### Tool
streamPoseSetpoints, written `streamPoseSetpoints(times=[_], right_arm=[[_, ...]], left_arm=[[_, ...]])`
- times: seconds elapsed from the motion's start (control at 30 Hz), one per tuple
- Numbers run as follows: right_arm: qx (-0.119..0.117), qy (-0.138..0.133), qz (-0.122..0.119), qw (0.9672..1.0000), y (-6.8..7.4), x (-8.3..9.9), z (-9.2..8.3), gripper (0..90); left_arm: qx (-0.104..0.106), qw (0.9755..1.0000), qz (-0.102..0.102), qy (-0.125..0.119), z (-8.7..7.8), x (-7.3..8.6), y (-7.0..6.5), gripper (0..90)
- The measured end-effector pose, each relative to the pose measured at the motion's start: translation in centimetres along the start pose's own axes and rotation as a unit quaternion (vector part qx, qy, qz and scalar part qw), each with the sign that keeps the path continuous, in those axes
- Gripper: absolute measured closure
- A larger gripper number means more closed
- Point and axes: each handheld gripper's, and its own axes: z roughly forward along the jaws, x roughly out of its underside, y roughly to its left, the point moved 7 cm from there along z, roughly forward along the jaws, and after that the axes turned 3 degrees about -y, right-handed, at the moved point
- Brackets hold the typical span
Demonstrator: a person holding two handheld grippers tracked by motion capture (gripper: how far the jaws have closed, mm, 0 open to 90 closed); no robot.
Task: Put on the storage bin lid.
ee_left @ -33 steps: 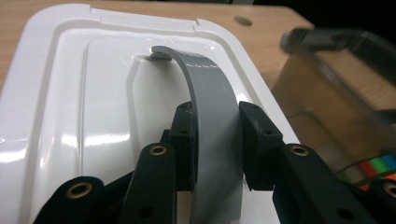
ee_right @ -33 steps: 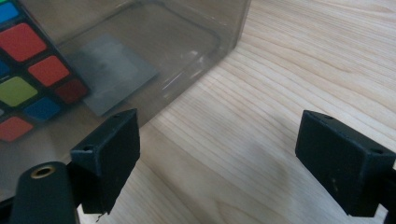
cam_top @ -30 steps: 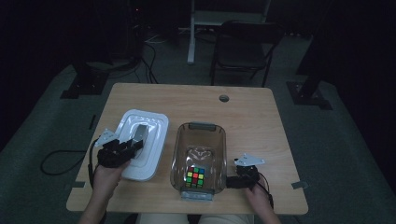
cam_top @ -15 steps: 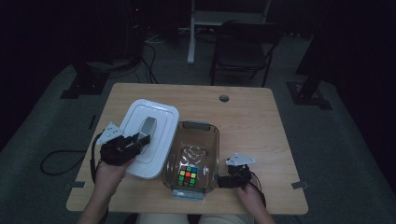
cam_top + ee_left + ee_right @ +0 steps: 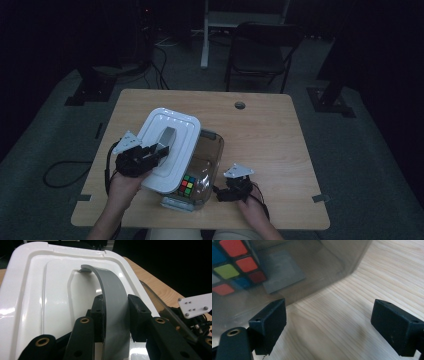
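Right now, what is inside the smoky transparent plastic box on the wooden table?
A multicoloured puzzle cube lies inside the smoky transparent plastic box, near its front end. The white plastic lid, tilted over the box's left part, hides the rest.

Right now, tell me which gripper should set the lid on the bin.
Left. The left gripper is shut on the grey handle of the white lid, tilted over the clear bin. The right gripper is open, holding nothing.

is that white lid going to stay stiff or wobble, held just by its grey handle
The white lid is moulded with raised ridges, so probably stiff. The left tool clamps only the thin arched grey handle, so the lid may swing or tilt. Its glossy surface suggests it's slippery.
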Motion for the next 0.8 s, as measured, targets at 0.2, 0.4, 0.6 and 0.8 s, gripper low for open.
streamPoseSetpoints(times=[0.2,0.4,0.6,0.8], right_arm=[[-0.011,-0.005,-0.015,0.9998,1.7,-1.2,1.4,12.8],[-0.023,-0.013,-0.017,0.9995,3.0,-2.6,2.6,12.8],[-0.041,-0.017,-0.026,0.9987,4.0,-3.3,3.1,12.7],[-0.033,-0.016,-0.008,0.9993,2.9,-2.5,2.6,12.7]], left_arm=[[0.008,0.9999,-0.002,0.007,0.1,0.1,-0.1,70.3],[0.008,0.9999,0.004,0.012,0.1,0.2,-0.1,70.3],[0.019,0.9994,0.007,0.028,0.4,0.6,-0.2,70.3],[0.033,0.9983,0.009,0.047,1.0,1.1,-0.4,70.1]])
